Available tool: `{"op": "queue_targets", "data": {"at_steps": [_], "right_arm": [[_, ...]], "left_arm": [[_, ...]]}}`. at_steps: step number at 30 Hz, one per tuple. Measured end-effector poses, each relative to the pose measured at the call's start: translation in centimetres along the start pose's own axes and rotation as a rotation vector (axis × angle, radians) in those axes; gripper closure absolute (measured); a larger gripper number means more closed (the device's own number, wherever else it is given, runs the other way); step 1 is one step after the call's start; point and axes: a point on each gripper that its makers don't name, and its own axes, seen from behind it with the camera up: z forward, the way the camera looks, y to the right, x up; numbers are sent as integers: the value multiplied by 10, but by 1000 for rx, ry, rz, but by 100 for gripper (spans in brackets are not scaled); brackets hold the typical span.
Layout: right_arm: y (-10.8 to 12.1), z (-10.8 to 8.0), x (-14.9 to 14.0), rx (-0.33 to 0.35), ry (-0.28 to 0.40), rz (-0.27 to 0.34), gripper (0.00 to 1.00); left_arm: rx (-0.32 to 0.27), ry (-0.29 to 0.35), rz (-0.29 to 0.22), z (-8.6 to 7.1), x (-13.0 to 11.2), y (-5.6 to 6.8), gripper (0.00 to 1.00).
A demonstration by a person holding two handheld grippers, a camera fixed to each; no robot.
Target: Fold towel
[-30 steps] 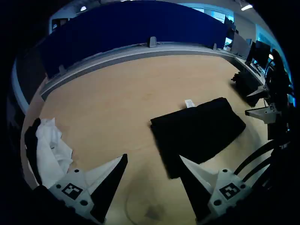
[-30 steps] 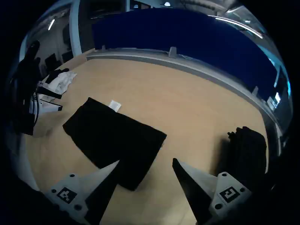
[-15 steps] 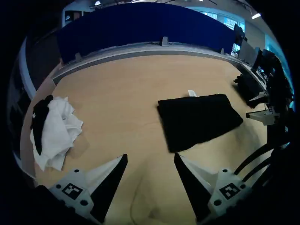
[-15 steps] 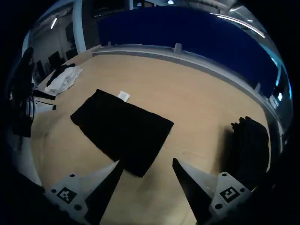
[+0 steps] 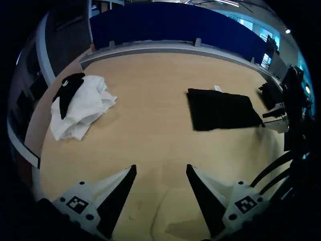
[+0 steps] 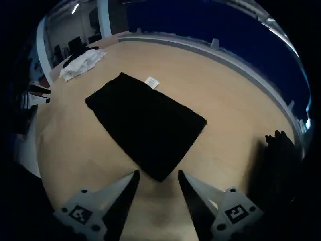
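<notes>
Black towel lies flat on the wooden counter, folded to a rectangle, with a white tag at its far edge.

Right tool: fingers apart, narrow gap, gripping nothing. The towel's near corner sits in that gap, just at the tips. Contact cannot be told.

Left tool: fingers spread wide over bare counter. In the left gripper view the towel is well ahead and to the right.

White cloth is heaped near the counter's left edge, a dark piece on top.
</notes>
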Motion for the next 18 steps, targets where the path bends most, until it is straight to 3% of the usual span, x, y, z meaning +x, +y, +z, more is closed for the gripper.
{"op": "queue_targets", "data": {"at_steps": [7,12,18], "right_arm": [[-2,7,-10,19,-36,-6,48],[0,10,-11,10,-39,-7,69],[-2,12,-13,22,-51,-7,79]], "left_arm": [[13,-22,-48,-14,-25,-4,8],[15,-21,-58,-20,-29,-6,8],[17,-18,-57,-25,-29,-9,8]]}}
